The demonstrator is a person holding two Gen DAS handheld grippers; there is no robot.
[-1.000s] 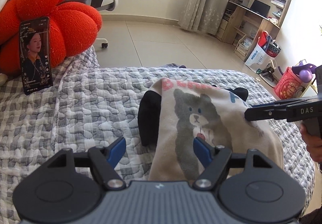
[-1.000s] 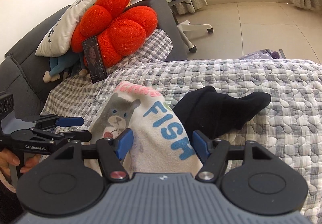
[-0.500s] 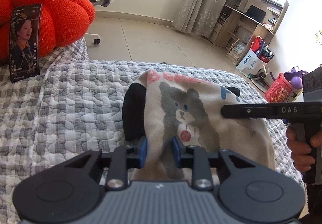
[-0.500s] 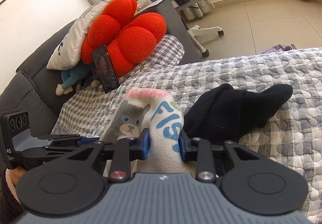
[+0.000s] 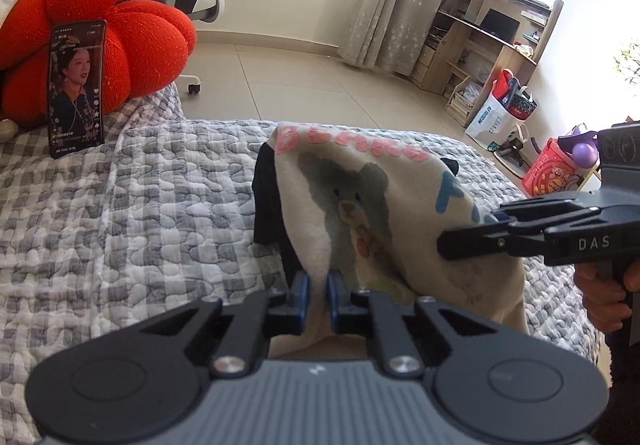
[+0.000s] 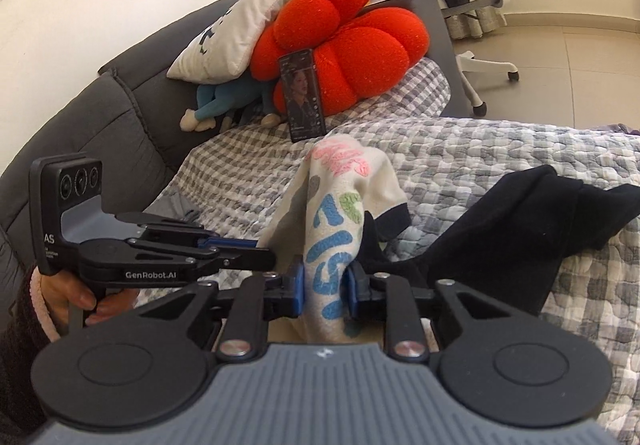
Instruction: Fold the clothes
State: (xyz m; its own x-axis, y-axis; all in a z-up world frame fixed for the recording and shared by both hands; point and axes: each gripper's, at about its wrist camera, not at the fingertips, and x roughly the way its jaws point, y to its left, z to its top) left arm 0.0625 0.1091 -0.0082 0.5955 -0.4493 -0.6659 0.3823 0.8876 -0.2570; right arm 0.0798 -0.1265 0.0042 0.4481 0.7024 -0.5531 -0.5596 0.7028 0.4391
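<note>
A cream sweatshirt [image 5: 360,205] with a grey bear, pink and blue letters and black sleeves [image 6: 500,229] lies bunched on the grey checked quilt [image 5: 160,205]. Its near edge is raised off the quilt. In the left wrist view my left gripper [image 5: 317,285] is closing, and its blue pads pinch a fold of the cream cloth. My right gripper [image 6: 326,285] is closing too, with the lettered part of the sweatshirt [image 6: 336,213] squeezed between its pads. Each wrist view shows the other gripper from the side, right [image 5: 452,245] and left [image 6: 264,255], gripping the same garment's near edge.
A phone [image 5: 76,89] leans upright against a red flower cushion [image 5: 132,25] at the quilt's far left. A white pillow [image 6: 240,29] and a blue plush toy [image 6: 224,101] rest on the dark sofa back [image 6: 100,117]. An office chair, desk and bags stand on the tiled floor beyond.
Both grippers went from wide open to closed on the sweatshirt's near edge. The cloth has bunched up and lifted, and the right wrist view has swung left toward the sofa back.
</note>
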